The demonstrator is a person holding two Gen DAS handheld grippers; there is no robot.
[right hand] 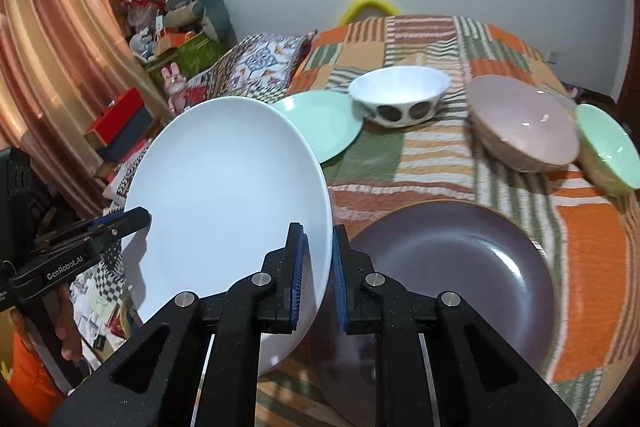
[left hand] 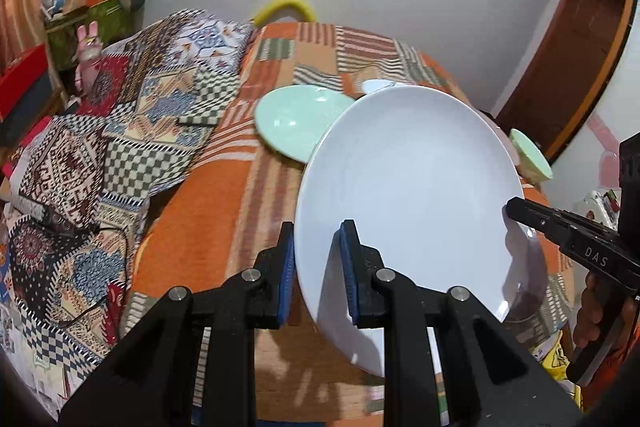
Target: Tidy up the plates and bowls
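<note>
I've got the white plate (right hand: pixel 228 195) lifted, left gripper (left hand: pixel 316 267) and right gripper (right hand: pixel 318 275) each clamped on its rim, above the bed (right hand: pixel 580 247); purple plate (right hand: pixel 460 267), green plate (right hand: pixel 320 123) and three bowls unstacked, so barely started.

My feeds were evenly lit by soft indoor light. The white plate (left hand: pixel 404 187) carried faint finger shadows and no hard glare; the pink bowl (right hand: pixel 524 125) showed small highlights and motion smear. Fisheye bending curved the walls, and corners went black.
</note>
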